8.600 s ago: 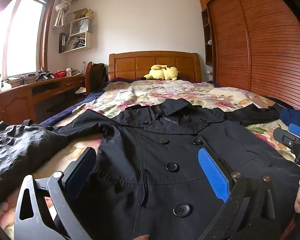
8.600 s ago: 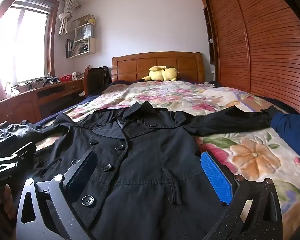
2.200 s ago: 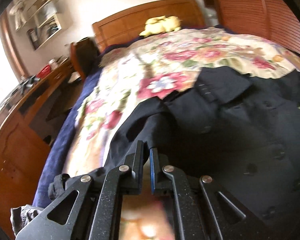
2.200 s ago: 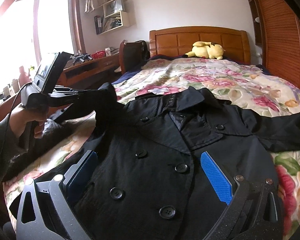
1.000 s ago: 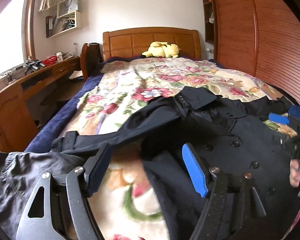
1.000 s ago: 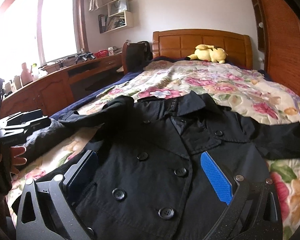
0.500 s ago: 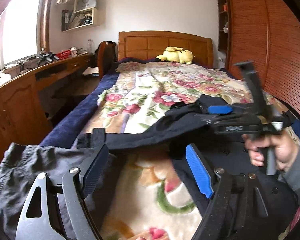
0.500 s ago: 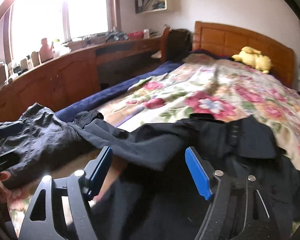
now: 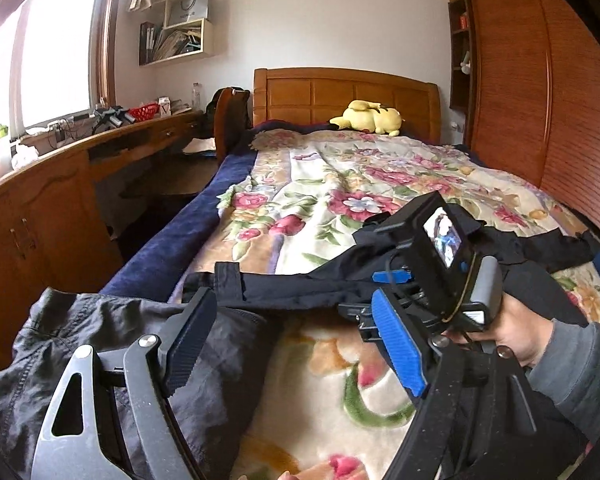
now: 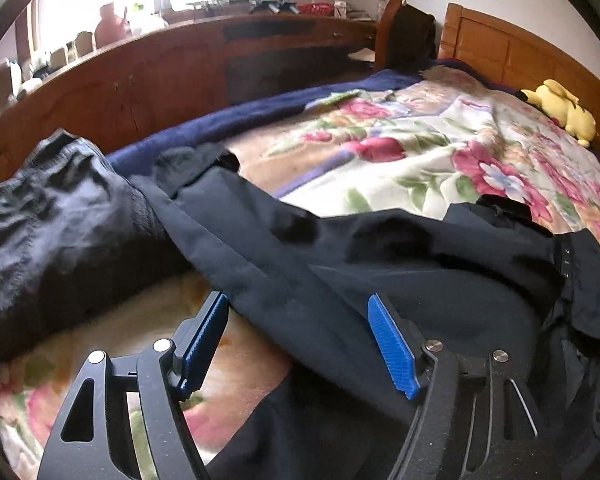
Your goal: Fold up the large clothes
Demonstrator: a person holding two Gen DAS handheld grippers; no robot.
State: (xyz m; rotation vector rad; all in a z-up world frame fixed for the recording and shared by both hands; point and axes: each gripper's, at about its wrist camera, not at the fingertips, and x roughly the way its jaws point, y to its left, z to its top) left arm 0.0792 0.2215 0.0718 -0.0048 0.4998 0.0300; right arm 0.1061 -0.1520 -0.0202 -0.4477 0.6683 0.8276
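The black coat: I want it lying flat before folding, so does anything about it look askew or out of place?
Yes. The black coat lies rumpled, and its sleeve stretches out sideways so the cuff rests on a crumpled dark grey garment near the bed's edge. Both grippers are open, holding nothing.

A white wall (image 9: 320, 12) fills twelve o'clock above a wooden headboard (image 9: 344, 94). At ten o'clock, bright daylight pours through a wood-framed window (image 9: 56, 44) over a long wooden desk (image 9: 48, 200). Wall shelves (image 9: 176, 28) hang at eleven. Slatted wooden wardrobe doors (image 9: 552, 92) rise at two o'clock.
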